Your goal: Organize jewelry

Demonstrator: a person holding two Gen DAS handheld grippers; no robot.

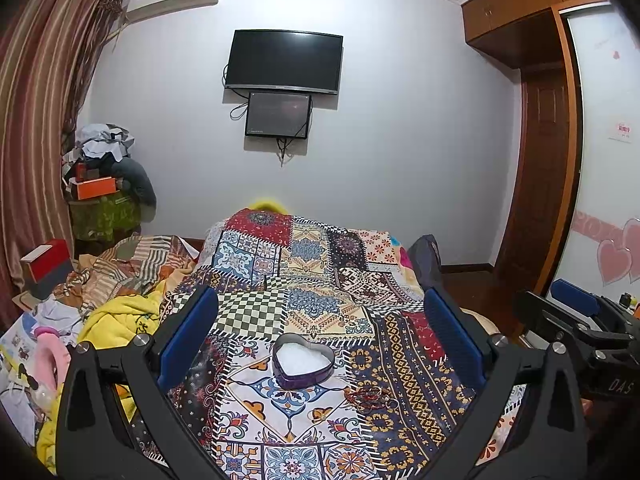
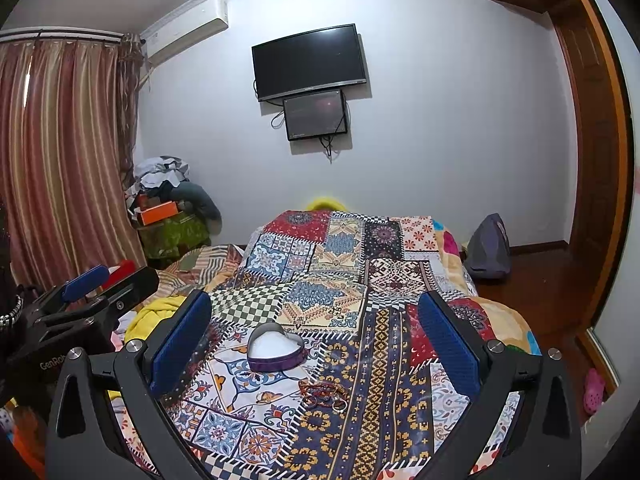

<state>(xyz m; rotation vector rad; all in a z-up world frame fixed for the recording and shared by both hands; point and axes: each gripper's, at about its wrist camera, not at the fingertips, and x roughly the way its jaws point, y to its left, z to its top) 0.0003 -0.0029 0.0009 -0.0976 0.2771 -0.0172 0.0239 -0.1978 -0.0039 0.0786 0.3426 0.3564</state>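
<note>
Nearest, on patchwork bedspread (image 2: pixel 384 360): tangled bracelets and rings (image 2: pixel 323 394), light, limp, snag-prone; pinch one strand edge. Left gripper (image 1: pixel 320 344), right gripper (image 2: pixel 316 340) both spread wide, empty. Beyond: heart-shaped tin (image 2: pixel 276 350), rigid, white-lined.

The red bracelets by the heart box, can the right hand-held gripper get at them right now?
Probably yes. The right hand-held gripper is open above the quilt, and the red bracelets lie uncovered just ahead of it, beside the heart box, with nothing between.
</note>
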